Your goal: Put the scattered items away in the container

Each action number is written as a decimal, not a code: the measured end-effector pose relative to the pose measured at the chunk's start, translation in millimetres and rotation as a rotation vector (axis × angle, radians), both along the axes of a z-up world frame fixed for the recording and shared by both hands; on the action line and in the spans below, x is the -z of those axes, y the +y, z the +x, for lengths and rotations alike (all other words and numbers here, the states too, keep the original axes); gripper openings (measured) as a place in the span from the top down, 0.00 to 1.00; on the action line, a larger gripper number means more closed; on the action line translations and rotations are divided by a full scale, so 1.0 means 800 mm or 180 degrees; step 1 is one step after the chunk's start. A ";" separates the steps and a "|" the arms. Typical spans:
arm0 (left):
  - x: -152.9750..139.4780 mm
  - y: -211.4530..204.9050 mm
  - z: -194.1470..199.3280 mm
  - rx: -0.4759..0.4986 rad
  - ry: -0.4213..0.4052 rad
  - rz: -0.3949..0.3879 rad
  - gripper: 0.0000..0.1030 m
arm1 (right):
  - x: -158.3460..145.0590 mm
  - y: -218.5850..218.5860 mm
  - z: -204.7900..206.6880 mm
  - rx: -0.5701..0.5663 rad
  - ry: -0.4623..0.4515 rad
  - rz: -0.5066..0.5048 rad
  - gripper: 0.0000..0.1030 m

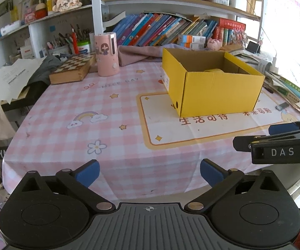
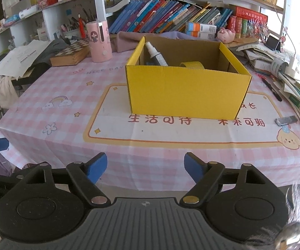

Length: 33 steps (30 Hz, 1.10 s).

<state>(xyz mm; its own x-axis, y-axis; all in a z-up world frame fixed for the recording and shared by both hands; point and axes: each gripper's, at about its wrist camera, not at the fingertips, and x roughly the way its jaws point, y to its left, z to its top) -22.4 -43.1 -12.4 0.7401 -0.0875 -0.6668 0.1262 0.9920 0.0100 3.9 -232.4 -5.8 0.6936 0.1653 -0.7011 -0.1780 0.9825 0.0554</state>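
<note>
A yellow cardboard box (image 2: 188,92) stands open-topped on the pink checked tablecloth (image 2: 62,125). Inside it lie a dark spray bottle with a white nozzle (image 2: 155,55) and a yellow tape roll (image 2: 191,64). The left wrist view shows the same box (image 1: 212,87) from its left corner, with a yellow item (image 1: 213,70) just visible inside. My left gripper (image 1: 149,174) hovers over the near table edge, open and empty. My right gripper (image 2: 145,167) is open over the near edge, nothing between its blue pads. In the left view the right gripper reaches in from the right edge.
A small grey USB stick (image 2: 286,120) and a black pen (image 2: 272,88) lie right of the box. A pink bottle (image 2: 98,41), a wooden chessboard box (image 2: 70,55) and loose papers (image 2: 22,59) stand at the back left. Bookshelves (image 2: 170,18) line the rear; book piles (image 2: 291,83) crowd the right.
</note>
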 end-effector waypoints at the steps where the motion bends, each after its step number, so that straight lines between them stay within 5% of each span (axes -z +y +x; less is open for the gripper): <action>1: 0.000 -0.001 0.000 0.0003 0.0008 0.0003 0.00 | 0.000 0.000 0.000 0.0002 -0.0001 0.0000 0.21; 33: 0.003 0.001 0.014 -0.0114 0.0067 0.0013 0.00 | 0.003 0.003 0.008 -0.0013 0.0056 -0.0039 0.19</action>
